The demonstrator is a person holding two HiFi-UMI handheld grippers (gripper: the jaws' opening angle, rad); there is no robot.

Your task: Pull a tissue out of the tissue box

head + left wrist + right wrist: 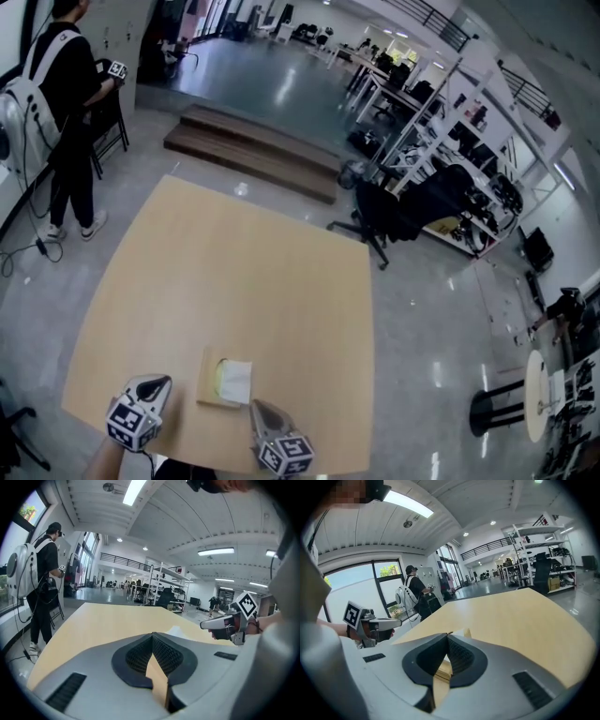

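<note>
On the near part of the table (234, 272), close to its near edge, lies the box (207, 382). A white tissue (237, 380) stands out of the top of the box and covers most of the slot, so we cannot make out the slot's outline.

We hold the left gripper (161, 382) just left of the box and the right gripper (257, 408) at its near right corner. The head view does not show whether either tip touches the box. Behind the left cube (131, 422) and the right cube (286, 455), both tools are cut off by the lower edge of that view.

Left gripper view: the jaws are clenched, tips meeting, with nothing between them. A tan surface shows through the gap below the tips; we cannot tell whether it is table or box. Only a white tip of the tissue rises beyond the jaws; the rest of the box is hidden.

Right gripper view: the jaws are likewise clenched and empty. Part of the box shows through the gap below the tips and a corner shows just above them; the tissue is hidden.

At the far left, well apart from the table, a person (70, 84) with a backpack stands on the floor. A dark chair (380, 211) stands beyond the far right corner of the table, with shelves (450, 122) behind it.
</note>
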